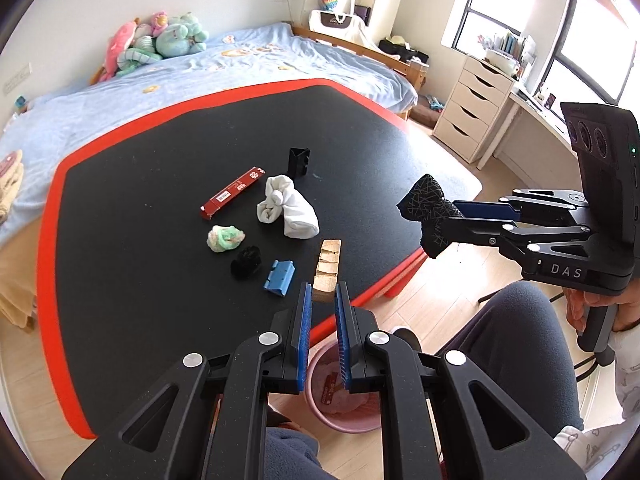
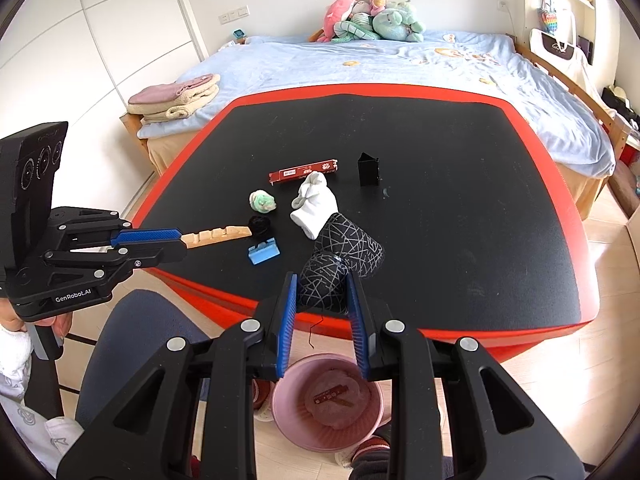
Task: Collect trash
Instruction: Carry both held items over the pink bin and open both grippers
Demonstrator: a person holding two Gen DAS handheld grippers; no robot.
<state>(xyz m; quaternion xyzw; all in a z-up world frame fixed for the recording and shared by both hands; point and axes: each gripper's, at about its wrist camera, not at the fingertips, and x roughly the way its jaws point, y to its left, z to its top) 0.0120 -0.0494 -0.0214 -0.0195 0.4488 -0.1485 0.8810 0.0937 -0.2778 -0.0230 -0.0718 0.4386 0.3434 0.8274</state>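
Holding now: two things, one in each claw.
Left gripper [image 1: 323,296]: its blue pads are closed on the end of a pale notched wooden stick [image 1: 328,266]. The stick pokes out flat over the near edge of the table.
Right gripper [image 2: 322,294]: its blue pads squeeze a rolled black sock with thin grey lines [image 2: 340,264]. The sock is up in the air past the near table edge.
Bin: a round pink plastic bin [image 2: 280,404] sits on the floor below both claws. A red scrap lies inside it.
Table: a black table top with a red rim [image 2: 460,240].
Left on the table: a long red cardboard box [image 2: 304,171], a bunched white sock [image 2: 314,204], a green and cream fluffy ball [image 2: 262,202], a black fuzzy ball [image 2: 259,225], a small blue plastic clip [image 2: 263,253] and a small black box standing up [image 2: 368,170].
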